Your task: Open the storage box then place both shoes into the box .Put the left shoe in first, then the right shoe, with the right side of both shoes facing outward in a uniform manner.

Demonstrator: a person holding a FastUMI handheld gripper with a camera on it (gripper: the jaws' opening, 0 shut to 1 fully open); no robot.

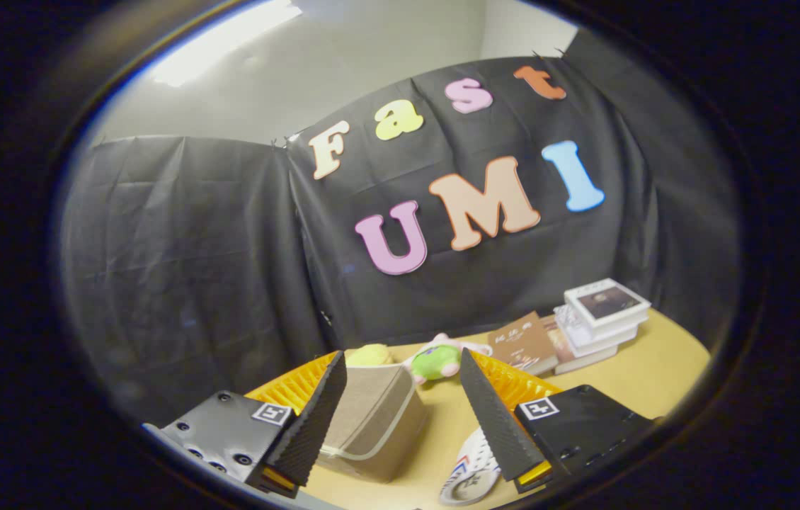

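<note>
Tongs: your gripper [400,414] stood released, fingers spread, grasping nothing | Box: tan translucent-lidded storage box [375,425] sat on the table between the fingers, nearer the left one | Shoe: white patterned shoe [474,467] lay under the right finger | Handling: likely light, stiff, slippery lid; take its edge.

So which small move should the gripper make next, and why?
Probably lower the open gripper toward the translucent beige storage box lying between its black ribbed fingers, aiming for the lid. The box looks shut, and a white shoe with red and blue stripes lies on the tan table by the other finger, so opening likely comes first.
</note>
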